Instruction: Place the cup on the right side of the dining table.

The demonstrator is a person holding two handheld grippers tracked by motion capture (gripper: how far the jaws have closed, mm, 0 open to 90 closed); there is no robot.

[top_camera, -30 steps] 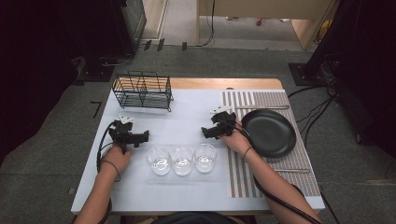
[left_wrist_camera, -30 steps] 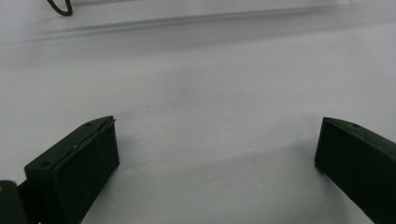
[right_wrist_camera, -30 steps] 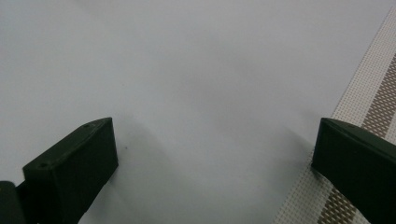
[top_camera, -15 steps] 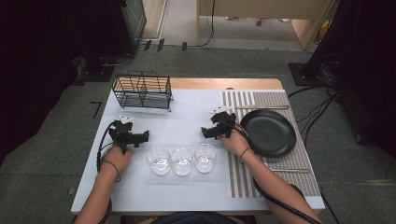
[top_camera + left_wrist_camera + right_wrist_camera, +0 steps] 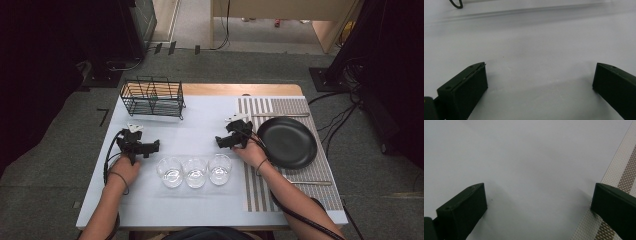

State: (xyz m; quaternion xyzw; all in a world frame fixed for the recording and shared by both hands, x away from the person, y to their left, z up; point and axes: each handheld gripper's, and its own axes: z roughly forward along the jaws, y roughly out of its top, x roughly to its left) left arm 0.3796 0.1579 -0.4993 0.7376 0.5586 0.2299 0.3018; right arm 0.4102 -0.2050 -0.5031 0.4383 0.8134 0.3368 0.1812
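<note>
Left gripper view, left tool (image 5: 540, 87) jaws wide apart, holding nothing, over table (image 5: 536, 45)

The striped mat (image 5: 621, 177) is cut off at the right gripper view's right edge.

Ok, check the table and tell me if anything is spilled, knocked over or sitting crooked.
Nothing stands out. The three glasses stand upright in a row, the black plate lies flat on the striped mat, and the wire rack stands upright at the far left. No spill shows. The left gripper and right gripper are both open and hold nothing.
</note>
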